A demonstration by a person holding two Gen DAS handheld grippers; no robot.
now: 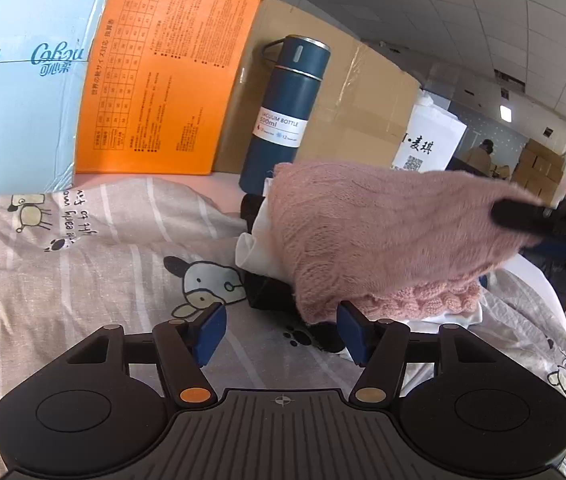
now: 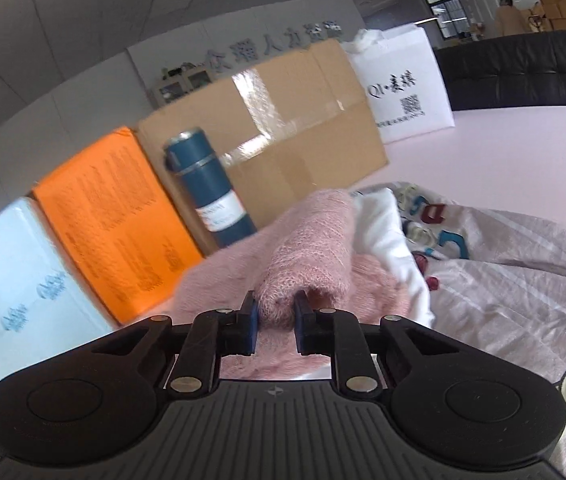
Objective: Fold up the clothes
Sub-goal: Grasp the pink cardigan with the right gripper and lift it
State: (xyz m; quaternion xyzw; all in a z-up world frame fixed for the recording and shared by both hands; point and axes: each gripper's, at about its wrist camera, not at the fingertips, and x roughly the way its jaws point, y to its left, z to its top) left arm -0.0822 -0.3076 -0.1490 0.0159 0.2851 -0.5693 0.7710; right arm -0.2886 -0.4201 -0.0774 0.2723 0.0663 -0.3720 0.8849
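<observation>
**Pink sweater sleeve lifted, loose knit at risk of slipping**

The right gripper (image 2: 275,320) is clamped on the end of a sleeve of the pink sweater (image 1: 383,232), the blue pads pressing the fuzzy knit from both sides. The sleeve stretches away from the tongs and looks raised above the rest of the garment, which lies bunched on a small heap with a white cloth (image 1: 257,246) and something black (image 1: 271,292) under it. All of this rests on a grey striped sheet (image 1: 83,280) printed with cartoon cows. The left gripper (image 1: 281,334) hovers low over that sheet with its fingers spread wide and nothing between them, just beside the near edge of the sweater.

Judging by this, a sleeve fold is under way and the job is far from done, since the body of the sweater is not laid flat.

The main risks:

- The knit is soft and stretchy, so a hard pull could drag the whole sweater along instead of folding the sleeve over
- The grip holds only the sleeve tip; the fuzzy yarn may slide out between the pads
- The white cloth beneath could be caught and carried along with the sleeve
- The blue bottle (image 1: 287,112) stands upright close behind the heap, in front of a cardboard box (image 1: 347,100); a wide sweep of sleeve or tongs might knock it over
</observation>
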